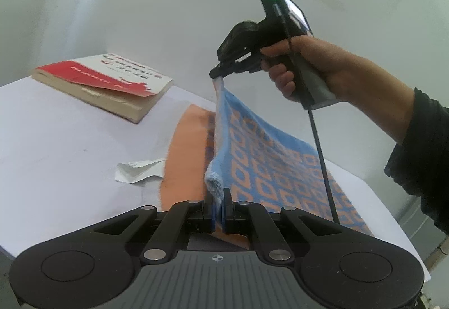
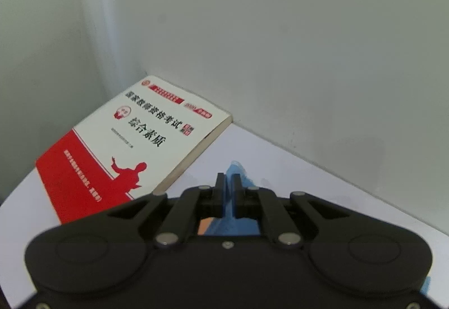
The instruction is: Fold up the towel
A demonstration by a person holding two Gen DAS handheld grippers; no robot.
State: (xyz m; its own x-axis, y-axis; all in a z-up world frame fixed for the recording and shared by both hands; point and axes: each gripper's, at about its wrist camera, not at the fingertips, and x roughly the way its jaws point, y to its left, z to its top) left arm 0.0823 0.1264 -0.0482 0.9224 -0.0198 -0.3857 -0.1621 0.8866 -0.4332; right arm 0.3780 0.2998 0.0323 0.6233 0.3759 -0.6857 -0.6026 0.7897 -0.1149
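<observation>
Both tongs are pinching the towel (image 1: 269,166): left tongs (image 1: 218,202) clamping one blue edge corner, right tongs (image 1: 217,73) gripping another higher up, so it's hanging stretched between them over the table (image 1: 70,146), book (image 1: 106,81) sitting nearby.

The left wrist camera sits just behind the left tool (image 1: 218,201), low over the worktop (image 1: 70,146), looking across it toward the wall, with the right tool (image 1: 217,73) raised ahead. The right wrist camera rides close behind the right tool (image 2: 228,182), facing the wall corner. Both views share the red-and-white book (image 1: 106,81) (image 2: 134,146), the towel (image 1: 266,157) (image 2: 235,168) and the worktop (image 2: 280,163).
</observation>
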